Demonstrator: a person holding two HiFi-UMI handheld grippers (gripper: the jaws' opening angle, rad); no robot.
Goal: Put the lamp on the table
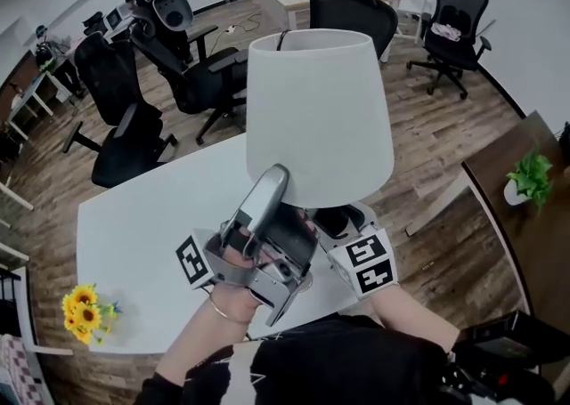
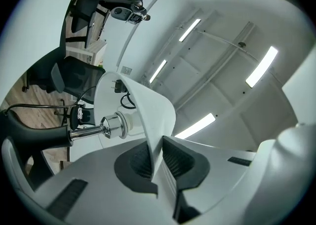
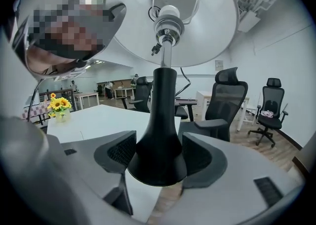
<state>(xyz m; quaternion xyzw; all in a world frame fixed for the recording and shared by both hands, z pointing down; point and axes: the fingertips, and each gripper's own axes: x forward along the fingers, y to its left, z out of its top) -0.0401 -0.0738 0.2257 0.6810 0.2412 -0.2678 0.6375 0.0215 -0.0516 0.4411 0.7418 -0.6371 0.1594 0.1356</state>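
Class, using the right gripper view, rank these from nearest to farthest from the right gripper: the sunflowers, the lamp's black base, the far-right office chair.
1. Lamp base: between the right gripper's jaws.
2. Sunflowers: left, on the table.
3. Office chair: far right of the room.

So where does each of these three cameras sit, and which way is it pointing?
Head view: on the person's head, aimed steeply down at the lamp shade above the white table; the person's forearms show.
Left gripper view: on the left tongs, aimed up at the ceiling; they pinch the shade's rim.
Right gripper view: on the right tongs, aimed across the room; they clamp the lamp's black stem.
Shared: head and right gripper views both show the table and sunflowers.
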